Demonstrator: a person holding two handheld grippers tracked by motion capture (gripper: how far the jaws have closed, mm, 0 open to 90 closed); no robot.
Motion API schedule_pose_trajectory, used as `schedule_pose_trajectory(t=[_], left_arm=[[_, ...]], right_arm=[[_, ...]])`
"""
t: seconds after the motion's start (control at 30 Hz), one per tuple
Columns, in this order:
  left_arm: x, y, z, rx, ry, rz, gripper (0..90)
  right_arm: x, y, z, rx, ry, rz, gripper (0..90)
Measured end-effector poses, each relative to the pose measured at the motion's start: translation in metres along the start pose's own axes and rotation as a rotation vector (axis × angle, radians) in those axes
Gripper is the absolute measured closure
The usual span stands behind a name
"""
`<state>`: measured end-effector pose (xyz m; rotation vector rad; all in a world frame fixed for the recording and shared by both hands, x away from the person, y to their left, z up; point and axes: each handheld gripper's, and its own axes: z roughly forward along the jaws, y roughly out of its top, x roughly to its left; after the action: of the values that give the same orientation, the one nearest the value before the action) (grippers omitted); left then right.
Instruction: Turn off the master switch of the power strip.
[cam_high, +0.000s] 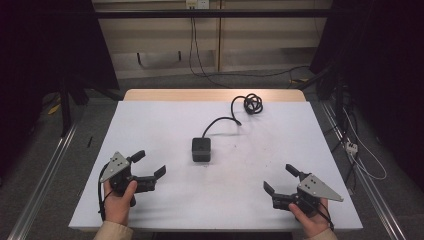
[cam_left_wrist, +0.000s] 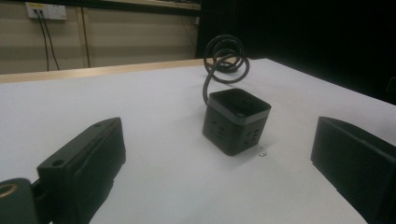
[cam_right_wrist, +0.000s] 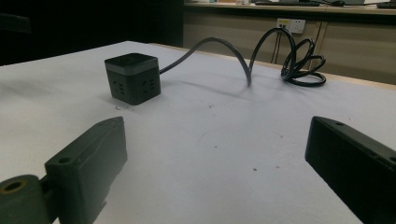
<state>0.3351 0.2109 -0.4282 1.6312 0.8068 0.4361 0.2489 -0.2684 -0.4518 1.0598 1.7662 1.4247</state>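
I hold both grippers, left and right, jaws released, near the untouched socket cube on the desk; all work remains.

Lab-style recording bay: white-topped table, dark curtains, floor rails, wall socket, loose cables.

Left tool jaws wide apart, right tool likewise, both hand-held
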Motion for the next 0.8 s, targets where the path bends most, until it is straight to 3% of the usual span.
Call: schedule_pose_trajectory(t=[0.8], left_arm=[[-0.008, 0.005, 0.026, 0.035, -0.068, 0.020, 4.3]], right_arm=[[0.000, 0.000, 0.000, -0.001, 0.003, -0.002, 4.8]])
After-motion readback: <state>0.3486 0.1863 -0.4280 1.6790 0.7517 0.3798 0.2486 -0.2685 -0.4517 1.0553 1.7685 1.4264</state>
